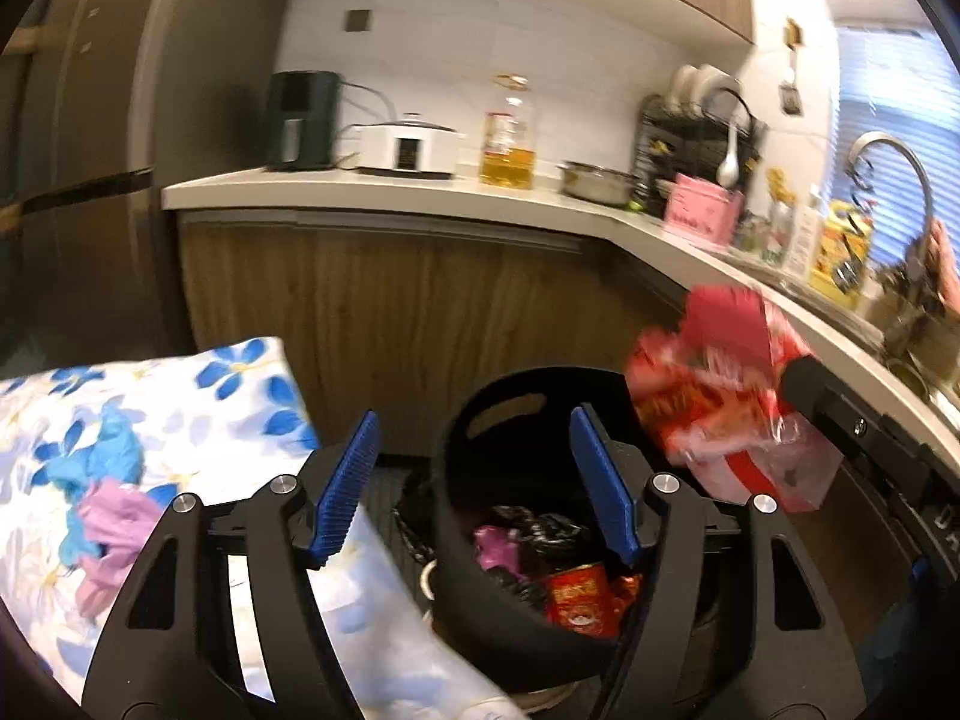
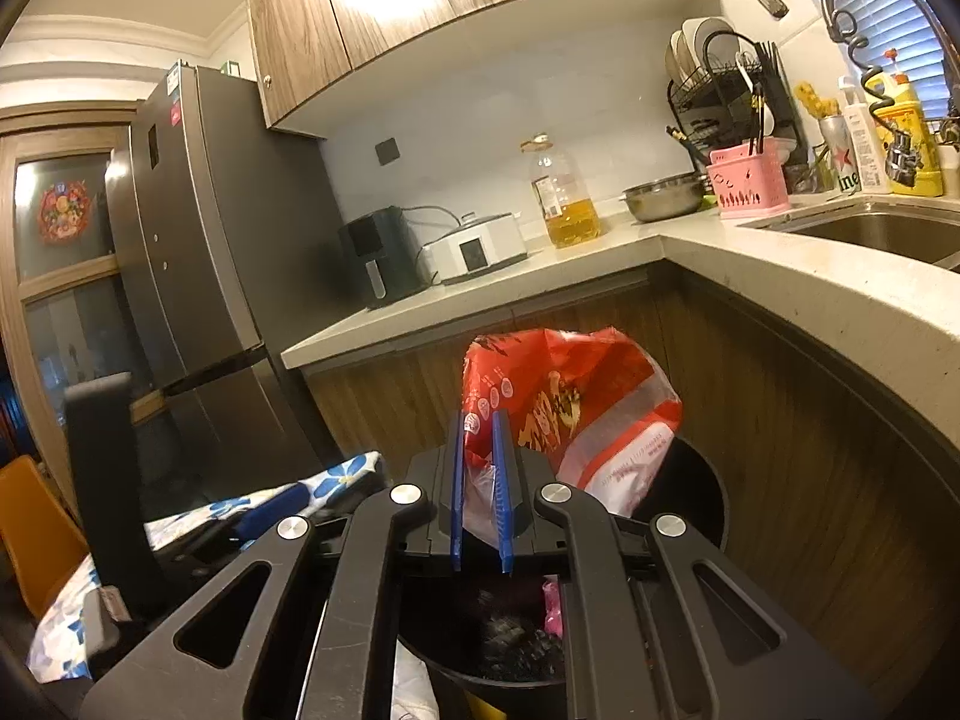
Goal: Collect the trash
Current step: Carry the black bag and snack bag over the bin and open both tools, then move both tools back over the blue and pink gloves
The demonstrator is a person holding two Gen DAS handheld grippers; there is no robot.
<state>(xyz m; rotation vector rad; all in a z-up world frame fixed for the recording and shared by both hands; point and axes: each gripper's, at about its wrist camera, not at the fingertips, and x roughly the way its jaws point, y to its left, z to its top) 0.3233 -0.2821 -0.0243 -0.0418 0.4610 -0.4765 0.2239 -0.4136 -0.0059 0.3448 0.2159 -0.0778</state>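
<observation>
My left gripper (image 1: 474,415) hangs open over a black bin (image 1: 462,450), with nothing between its blue pads. Inside the bin lie a red packet (image 1: 581,600), crumpled black plastic and a pink scrap. My right gripper (image 2: 478,417) is shut on the edge of a red and clear snack bag (image 2: 570,384), held above the bin's rim (image 2: 705,480). In the left wrist view the same bag (image 1: 714,372) hangs to the right of the bin, blurred. A crumpled blue piece (image 1: 114,450) and a purple piece (image 1: 114,528) lie on the floral tablecloth (image 1: 180,396) at left.
A wood-fronted counter (image 2: 750,276) wraps behind and to the right of the bin, carrying an air fryer (image 2: 378,252), a cooker, an oil bottle (image 2: 564,198), a pot, a dish rack and a sink (image 2: 870,228). A fridge (image 2: 198,240) stands left. A black chair back (image 2: 102,480) is near.
</observation>
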